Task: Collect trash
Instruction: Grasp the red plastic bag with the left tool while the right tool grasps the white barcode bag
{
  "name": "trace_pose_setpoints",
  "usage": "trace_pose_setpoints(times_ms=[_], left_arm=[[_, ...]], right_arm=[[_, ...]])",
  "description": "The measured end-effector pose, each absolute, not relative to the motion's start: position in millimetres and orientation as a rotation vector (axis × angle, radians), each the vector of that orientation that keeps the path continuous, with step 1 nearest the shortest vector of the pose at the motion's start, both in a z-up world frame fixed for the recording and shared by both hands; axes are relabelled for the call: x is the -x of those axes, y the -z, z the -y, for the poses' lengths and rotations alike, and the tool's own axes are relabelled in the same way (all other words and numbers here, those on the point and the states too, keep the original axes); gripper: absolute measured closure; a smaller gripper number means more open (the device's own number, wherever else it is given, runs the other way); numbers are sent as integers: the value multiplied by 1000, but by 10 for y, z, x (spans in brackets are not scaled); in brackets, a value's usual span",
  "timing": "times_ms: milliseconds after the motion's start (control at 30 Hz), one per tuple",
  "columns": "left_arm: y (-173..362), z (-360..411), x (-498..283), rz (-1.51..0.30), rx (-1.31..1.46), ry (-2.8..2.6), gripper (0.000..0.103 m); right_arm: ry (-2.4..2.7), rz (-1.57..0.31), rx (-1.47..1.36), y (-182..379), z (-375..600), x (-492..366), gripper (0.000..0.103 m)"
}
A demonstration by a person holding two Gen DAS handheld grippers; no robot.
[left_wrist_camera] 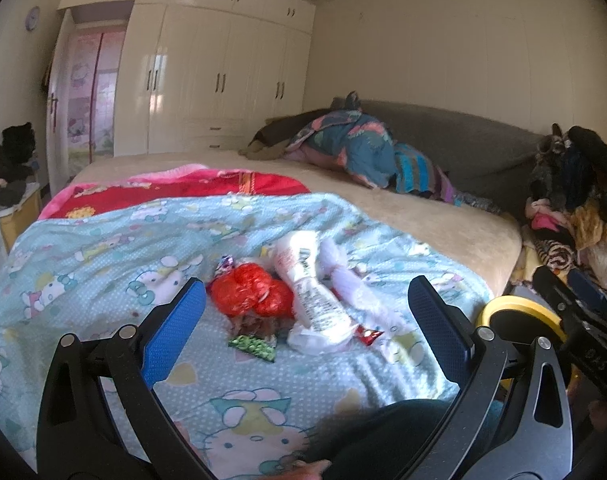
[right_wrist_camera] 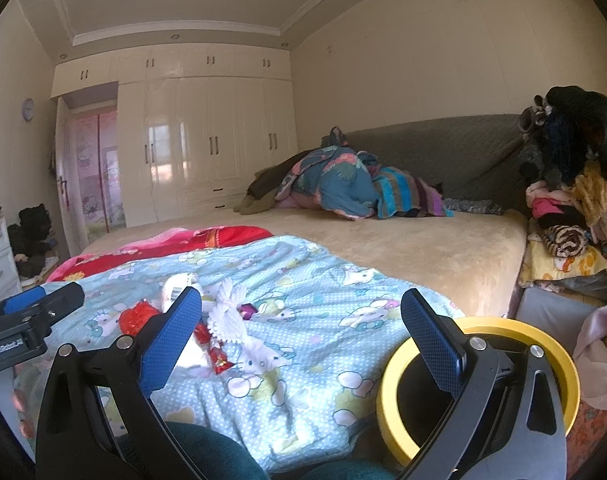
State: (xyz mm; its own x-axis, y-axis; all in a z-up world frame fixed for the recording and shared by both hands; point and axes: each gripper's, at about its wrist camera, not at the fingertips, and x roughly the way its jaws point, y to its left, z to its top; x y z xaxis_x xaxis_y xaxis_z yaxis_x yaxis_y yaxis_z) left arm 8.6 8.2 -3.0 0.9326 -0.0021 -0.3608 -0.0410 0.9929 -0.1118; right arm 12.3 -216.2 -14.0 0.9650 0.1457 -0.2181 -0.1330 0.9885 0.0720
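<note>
Both tongs stand wide and hold nothing. The left tongs [left_wrist_camera: 307, 322] hang over the light blue cartoon quilt [left_wrist_camera: 103, 256] on the bed [left_wrist_camera: 443, 224], and the trash lies on the quilt just ahead of them, between the blue pads. There is a crumpled red wrapper [left_wrist_camera: 249, 290], a white plastic package with a barcode [left_wrist_camera: 307, 292], a small green packet [left_wrist_camera: 252, 347] and a small red wrapper [left_wrist_camera: 368, 335]. Something brownish lies under the crumpled red wrapper, too blurred to name.

The right tongs [right_wrist_camera: 301, 336] are further to the right, near the bed's edge. Their right finger hides part of the yellow-rimmed bin [right_wrist_camera: 395, 368], which stands just beside the bed; its dark inside cannot be made out. From this side the left finger covers part of the trash pile.
</note>
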Motion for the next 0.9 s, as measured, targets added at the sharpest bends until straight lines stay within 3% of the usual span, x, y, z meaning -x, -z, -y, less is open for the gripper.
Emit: trace_pose_setpoints(times_ms=[900], left_arm=[[25,-1069,-538,-426,207,-211,10]], right_arm=[[-488,-406,75,57,936,-870,6]])
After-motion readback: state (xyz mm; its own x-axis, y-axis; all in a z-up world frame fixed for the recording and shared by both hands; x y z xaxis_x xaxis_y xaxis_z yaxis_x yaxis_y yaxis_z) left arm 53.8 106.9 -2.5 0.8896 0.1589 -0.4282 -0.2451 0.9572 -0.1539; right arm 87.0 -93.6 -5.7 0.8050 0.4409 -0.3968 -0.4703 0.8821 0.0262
